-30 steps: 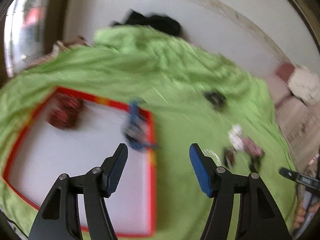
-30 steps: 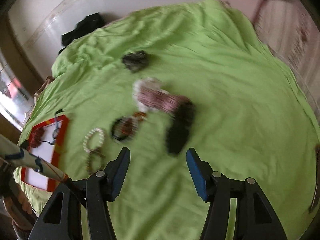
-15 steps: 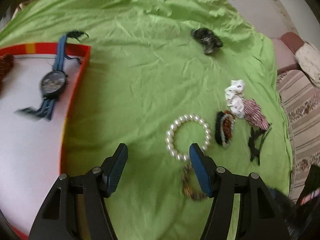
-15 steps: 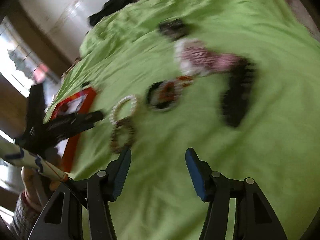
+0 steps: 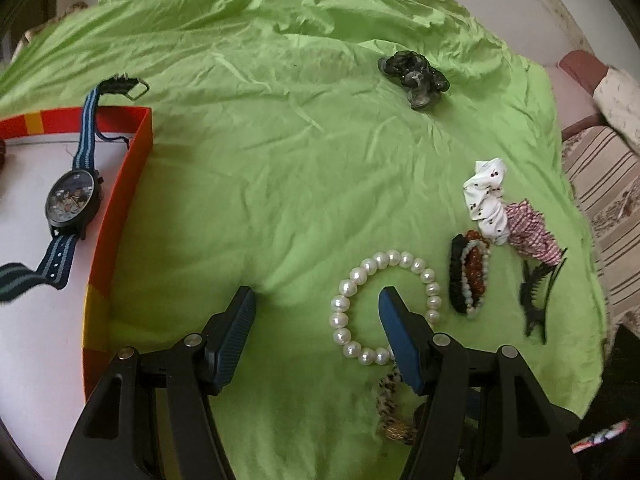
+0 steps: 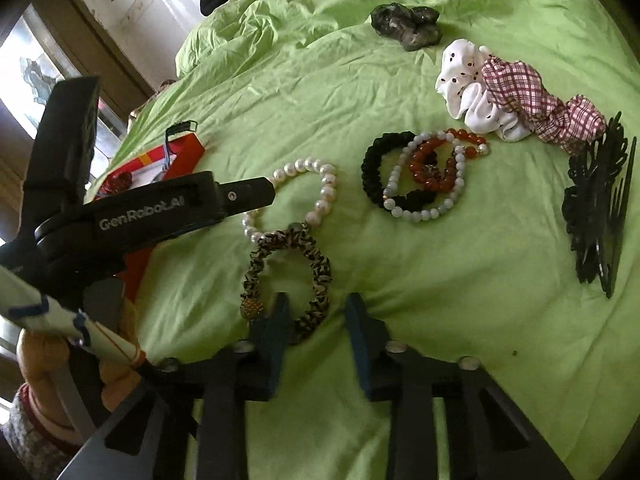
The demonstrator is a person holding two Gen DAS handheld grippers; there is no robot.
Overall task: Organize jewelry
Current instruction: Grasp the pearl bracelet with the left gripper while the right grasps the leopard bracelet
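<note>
Presently, findings run left to right across the bed.

Tray: a red-rimmed tray (image 5: 120,200) with a white floor sits at the left edge of the green sheet (image 5: 280,160).
Watch: a dark-faced watch (image 5: 72,200) on a blue striped strap lies inside the tray; its long axis runs from the near left to the far right, the buckle end hanging over the far rim.
Left gripper: the left gripper (image 5: 316,304) has its jaws apart with nothing between them; the right finger (image 5: 400,344) overlaps the pearl bracelet in view.
Pearl bracelet: the pearl bracelet (image 5: 384,304) is a ring of white beads, flat on the sheet, right of the tray.
Patterned bracelet: a black-and-tan braided loop (image 6: 288,276) with a gold bead lies just nearer than the pearls, touching them.
Right gripper: the right gripper (image 6: 316,312) has jaws closing around the near-right arc of the braided loop; contact by the pads cannot be confirmed.
Bead group: a black band (image 6: 372,172) with pale and red bead strings lies further right.
Scrunchies: white dotted (image 6: 464,80) and plaid (image 6: 532,100), touching.
Claw clip: black (image 6: 600,200), long axis near to far.
Change: a second ago both views were higher and blurred; the right jaws stood wide.
</note>
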